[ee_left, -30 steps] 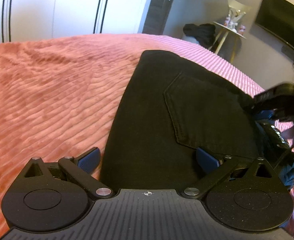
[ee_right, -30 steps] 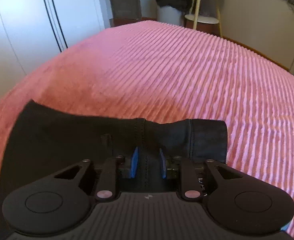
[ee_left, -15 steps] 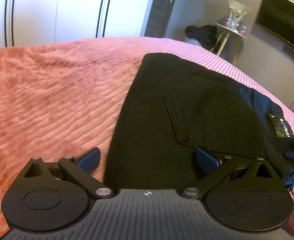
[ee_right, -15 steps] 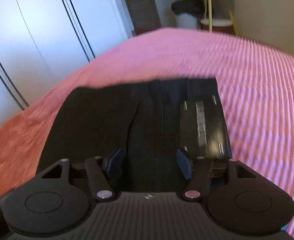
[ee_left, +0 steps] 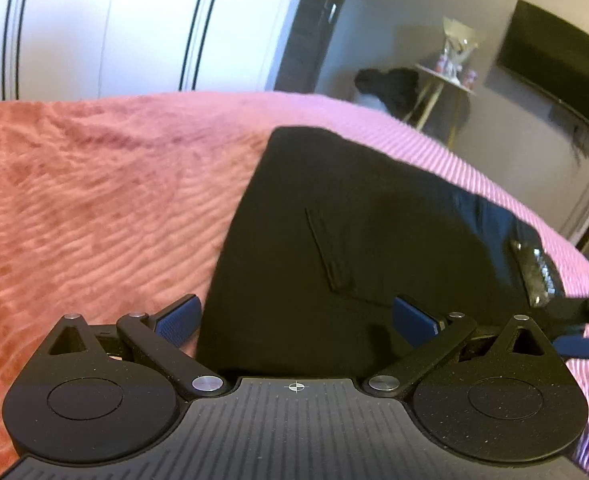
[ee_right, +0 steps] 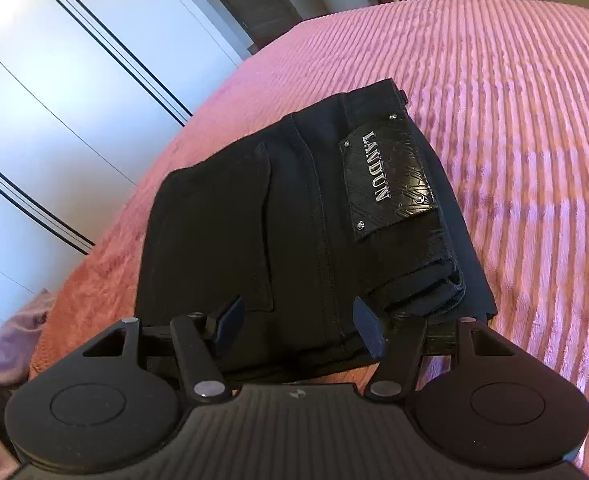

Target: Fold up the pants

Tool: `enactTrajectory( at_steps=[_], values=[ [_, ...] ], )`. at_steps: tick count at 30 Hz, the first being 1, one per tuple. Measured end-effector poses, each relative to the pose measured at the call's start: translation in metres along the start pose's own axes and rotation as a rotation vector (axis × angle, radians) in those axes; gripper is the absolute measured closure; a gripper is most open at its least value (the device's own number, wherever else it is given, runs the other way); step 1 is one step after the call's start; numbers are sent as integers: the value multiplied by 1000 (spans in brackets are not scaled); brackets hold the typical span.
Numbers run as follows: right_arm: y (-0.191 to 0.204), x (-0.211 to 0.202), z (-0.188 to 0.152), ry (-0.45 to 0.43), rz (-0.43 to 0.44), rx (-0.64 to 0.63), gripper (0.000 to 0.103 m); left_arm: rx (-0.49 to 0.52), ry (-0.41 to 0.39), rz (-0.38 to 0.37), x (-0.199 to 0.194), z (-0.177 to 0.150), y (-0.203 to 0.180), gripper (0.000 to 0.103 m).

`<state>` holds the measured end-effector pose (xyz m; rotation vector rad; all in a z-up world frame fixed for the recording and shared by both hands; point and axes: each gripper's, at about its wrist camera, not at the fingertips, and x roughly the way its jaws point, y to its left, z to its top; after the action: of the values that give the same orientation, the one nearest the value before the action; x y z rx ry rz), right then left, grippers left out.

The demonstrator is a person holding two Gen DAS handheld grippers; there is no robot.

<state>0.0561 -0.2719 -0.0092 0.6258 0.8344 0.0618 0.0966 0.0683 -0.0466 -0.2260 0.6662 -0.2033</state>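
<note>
Jaws of the right gripper point(ee_right: 300, 330), earlier clamped on the pants point(ee_right: 294, 216), now stand apart.

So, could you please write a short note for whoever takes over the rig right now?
Left gripper: open, holding nothing, hovering over the near edge of the black jeans.
Right gripper: open, empty, above the waistband end.
Jeans: lying as a compact folded bundle on the pink ribbed bedspread, back pocket and LANDUN patch facing up.
Done: folds appear complete.
Left: probably only a check or tidy of the layered edge under the patch.
</note>
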Motion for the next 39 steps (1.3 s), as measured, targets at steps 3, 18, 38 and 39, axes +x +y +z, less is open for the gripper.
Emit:
enactTrajectory(
  at_steps=[3, 18, 38, 39],
  values=[
    [-17, -14, 1, -25, -5, 92, 35, -4, 13, -3, 2, -1, 1, 0],
    [-98, -19, 16, -8, 48, 370, 27, -350, 64, -174, 5, 16, 56, 0],
    [-125, 64, 79, 157, 306, 224, 16, -477, 324, -584, 107, 51, 85, 0],
    [-124, 67, 81, 164, 317, 219, 16, -464, 330, -591, 112, 53, 83, 0]
  ],
)
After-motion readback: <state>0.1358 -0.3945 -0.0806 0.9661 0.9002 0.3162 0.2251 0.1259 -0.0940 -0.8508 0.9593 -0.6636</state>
